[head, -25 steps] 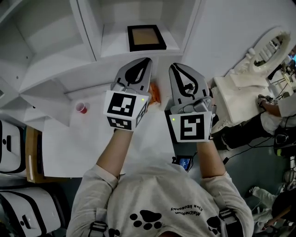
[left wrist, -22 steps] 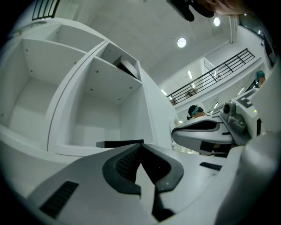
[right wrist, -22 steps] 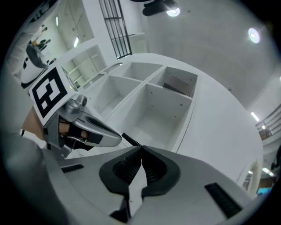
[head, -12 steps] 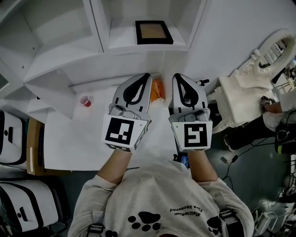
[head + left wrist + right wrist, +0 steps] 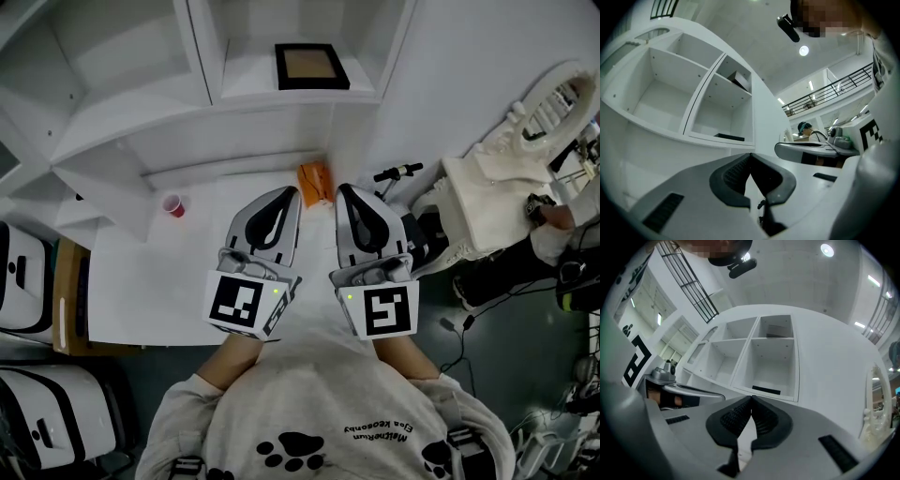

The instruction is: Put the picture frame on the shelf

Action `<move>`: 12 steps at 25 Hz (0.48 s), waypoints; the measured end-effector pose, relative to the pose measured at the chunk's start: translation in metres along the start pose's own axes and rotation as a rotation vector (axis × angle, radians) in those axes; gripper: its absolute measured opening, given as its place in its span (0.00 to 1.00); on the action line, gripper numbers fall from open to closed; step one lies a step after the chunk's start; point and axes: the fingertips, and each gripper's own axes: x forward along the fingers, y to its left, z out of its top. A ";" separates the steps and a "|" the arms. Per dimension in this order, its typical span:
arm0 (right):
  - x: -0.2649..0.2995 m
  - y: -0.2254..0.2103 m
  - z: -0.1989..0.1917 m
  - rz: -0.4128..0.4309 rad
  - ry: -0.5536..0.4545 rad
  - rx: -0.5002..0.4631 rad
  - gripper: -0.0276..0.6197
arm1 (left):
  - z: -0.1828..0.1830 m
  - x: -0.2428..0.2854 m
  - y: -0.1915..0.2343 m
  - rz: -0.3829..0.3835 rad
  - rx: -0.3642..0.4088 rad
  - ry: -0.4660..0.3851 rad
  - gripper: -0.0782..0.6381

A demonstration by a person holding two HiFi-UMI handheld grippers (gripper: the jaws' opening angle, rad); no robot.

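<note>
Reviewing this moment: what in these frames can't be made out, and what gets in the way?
- Picture frame: too small in the head view to show any image in it. Both gripper views catch only its dark edge.
- Orange item: head view only, too small to identify.
- Dark object in an upper compartment of the shelf: left gripper view, partly behind a divider.
- Person: head view, cut off by the right edge.

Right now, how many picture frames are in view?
1 for sure: a black picture frame lying flat in the lower right compartment of the shelf. A dark object in the compartment above might be another; I cannot tell.
</note>
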 end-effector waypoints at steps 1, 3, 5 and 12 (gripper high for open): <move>-0.003 0.003 -0.003 0.003 0.006 0.006 0.09 | -0.005 -0.003 0.001 0.005 -0.002 0.009 0.14; -0.009 0.009 -0.010 0.006 0.021 0.012 0.09 | -0.014 -0.010 0.004 0.022 0.001 0.029 0.14; -0.014 0.011 -0.017 0.007 0.033 0.016 0.09 | -0.021 -0.017 0.006 0.042 0.002 0.045 0.14; -0.028 0.018 -0.026 0.003 0.045 0.034 0.09 | -0.047 -0.036 -0.013 0.039 0.012 0.099 0.14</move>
